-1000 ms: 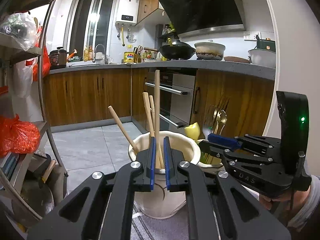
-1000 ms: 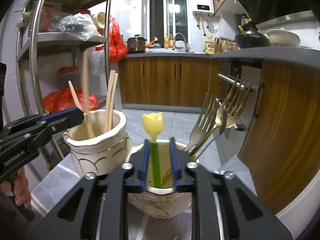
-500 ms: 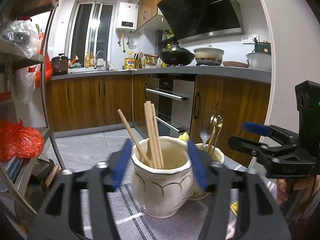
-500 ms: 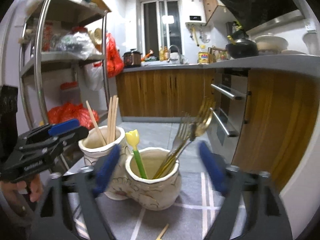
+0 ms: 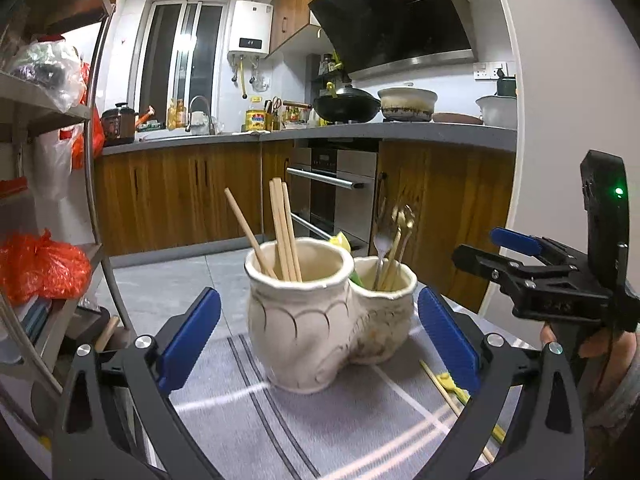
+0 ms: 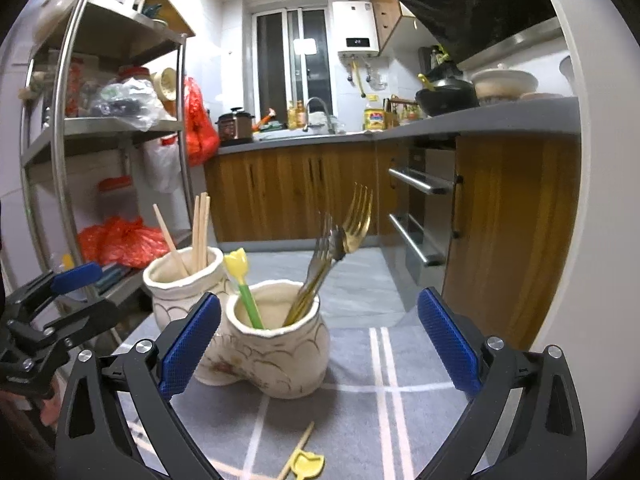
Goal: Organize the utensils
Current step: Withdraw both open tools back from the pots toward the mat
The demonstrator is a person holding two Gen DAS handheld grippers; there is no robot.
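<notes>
Grey striped cloth (image 6: pixel 360 364) covers the near table; on it sits the cream double pot (image 5: pixel 320 320), two cups joined side by side; left cup holds wooden chopsticks (image 5: pixel 282 232), right cup holds gold forks and spoon (image 6: pixel 340 248) plus a green stick with yellow tulip top (image 6: pixel 240 276); task's leftovers lie loose on the cloth near the right side: one chopstick (image 5: pixel 448 394) and a yellow tulip-shaped piece (image 6: pixel 306 462), touching or overlapping, cannot tell which.

Left gripper (image 5: pixel 318 340) has its jaws opening, blue pads (image 5: pixel 188 336) spread wide either side of the pot, nothing clamped; right gripper (image 6: pixel 318 340) stands wide too, empty, pot's right cup between its pads but not touched.

Risks, as judged: pot looks top-heavy with tall forks leaning right; a pad brushing it on the way past could tip it or rattle forks out; loose chopstick is thin and flat on cloth, so pads may snag fabric and drag the pot; both grippers sit near each other, collision likely if both reach for the near-right leftovers.
</notes>
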